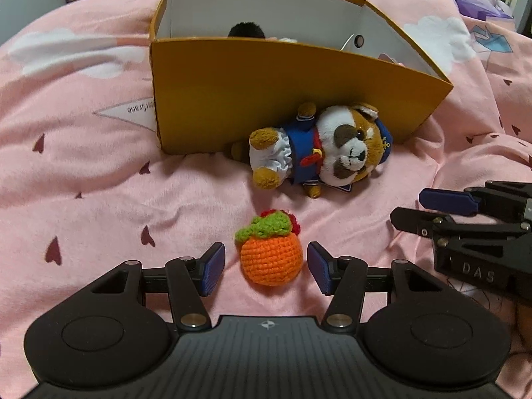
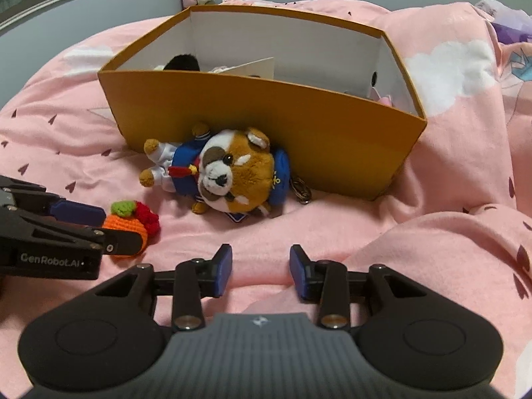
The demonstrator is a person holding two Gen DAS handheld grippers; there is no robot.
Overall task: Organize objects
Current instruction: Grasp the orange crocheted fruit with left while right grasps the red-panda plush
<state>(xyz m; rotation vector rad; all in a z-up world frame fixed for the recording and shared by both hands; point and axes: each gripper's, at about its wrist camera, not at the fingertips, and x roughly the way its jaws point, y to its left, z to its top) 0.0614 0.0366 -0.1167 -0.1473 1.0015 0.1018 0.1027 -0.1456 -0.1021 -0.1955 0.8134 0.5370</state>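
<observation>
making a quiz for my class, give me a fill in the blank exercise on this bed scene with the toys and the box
1. The crocheted orange fruit lies between the pads of the ____ tool.
2. The plush dog in a blue sailor outfit lies against the outside of the ____ box.
3. The right tool is open, with only the ____ blanket between its pads.

Missing words: left; yellow; pink
</observation>
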